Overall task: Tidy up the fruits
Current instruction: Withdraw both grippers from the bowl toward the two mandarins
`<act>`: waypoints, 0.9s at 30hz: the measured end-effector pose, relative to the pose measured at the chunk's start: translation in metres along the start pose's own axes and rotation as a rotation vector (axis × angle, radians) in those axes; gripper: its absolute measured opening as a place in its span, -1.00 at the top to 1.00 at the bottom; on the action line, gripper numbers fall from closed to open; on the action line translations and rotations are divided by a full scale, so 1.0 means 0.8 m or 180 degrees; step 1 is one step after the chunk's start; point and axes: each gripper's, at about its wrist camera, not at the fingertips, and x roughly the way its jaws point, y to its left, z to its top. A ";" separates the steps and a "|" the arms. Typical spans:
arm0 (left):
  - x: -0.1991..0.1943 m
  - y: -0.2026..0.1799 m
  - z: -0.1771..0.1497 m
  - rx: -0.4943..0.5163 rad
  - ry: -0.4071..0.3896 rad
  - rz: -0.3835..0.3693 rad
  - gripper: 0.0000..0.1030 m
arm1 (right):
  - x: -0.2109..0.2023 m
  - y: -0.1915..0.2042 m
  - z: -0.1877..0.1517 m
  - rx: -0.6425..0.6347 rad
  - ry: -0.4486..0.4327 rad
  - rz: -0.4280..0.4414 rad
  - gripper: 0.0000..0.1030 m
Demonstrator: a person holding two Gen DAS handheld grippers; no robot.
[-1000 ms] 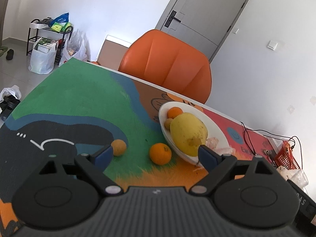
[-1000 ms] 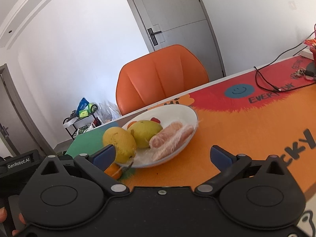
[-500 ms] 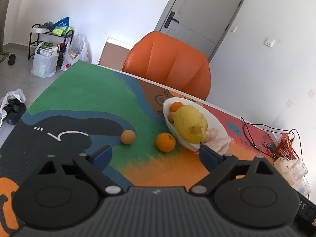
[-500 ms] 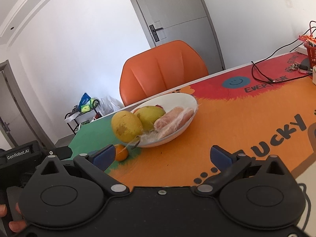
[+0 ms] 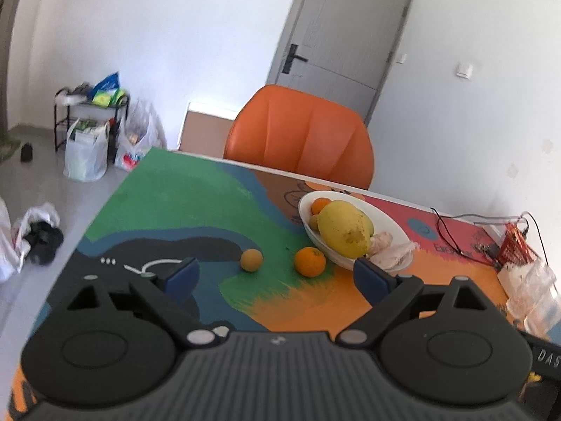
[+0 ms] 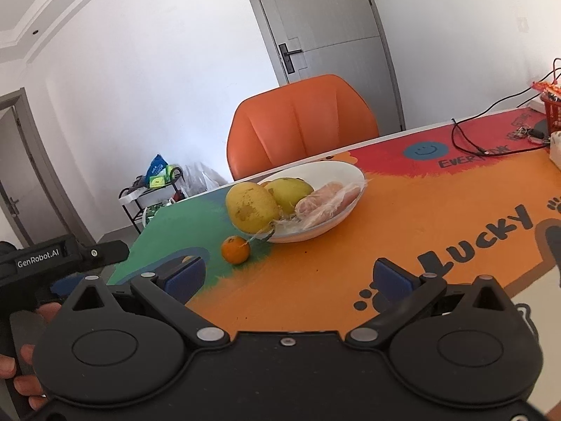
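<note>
Toward the far edge of the tabletop (image 5: pixel 168 207), just before the orange chair (image 5: pixel 301 137), stands a white bowl (image 5: pixel 389 224) holding a large yellow fruit (image 5: pixel 345 228), a small orange (image 5: pixel 320 206) behind it, a second yellow-green fruit (image 6: pixel 292 189) and some pinkish pieces in clear wrap (image 6: pixel 328 203). Two fruits lie loose outside it: an orange (image 5: pixel 309 261) just beside the bowl's near rim, and a small tan round fruit (image 5: pixel 251 260) a little further along toward the green end of the tabletop, apart from the orange.

Both tools hang above the near edge with nothing between their pads. The left hand-held gripper (image 5: pixel 277 279) is spread wide and released; the right hand-held gripper (image 6: pixel 287 277) is likewise spread and empty.

By my judgement the step in hand is the approach to one of the loose fruits, with nothing yet picked up. The left one looks better placed: the two loose fruits lie ahead of its opening, so the next move calls for going forward and down, centring on one fruit and then closing.

The two loose fruits are round, so they have no long axis and any grip direction will do. The large yellow fruit is oval, its long axis running along the bowl from the far rim toward the near rim, leaning over the bowl's edge on the green side.
</note>
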 end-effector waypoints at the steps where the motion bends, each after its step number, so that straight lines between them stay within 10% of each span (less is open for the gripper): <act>1: -0.002 0.000 0.000 0.0045 -0.0003 -0.0017 -0.82 | -0.003 0.002 0.000 -0.0020 -0.0008 -0.0020 -1.00; 27: -0.005 0.046 0.022 0.0418 -0.0011 -0.0022 -0.81 | -0.005 0.029 -0.012 -0.0139 0.0095 0.0039 -1.00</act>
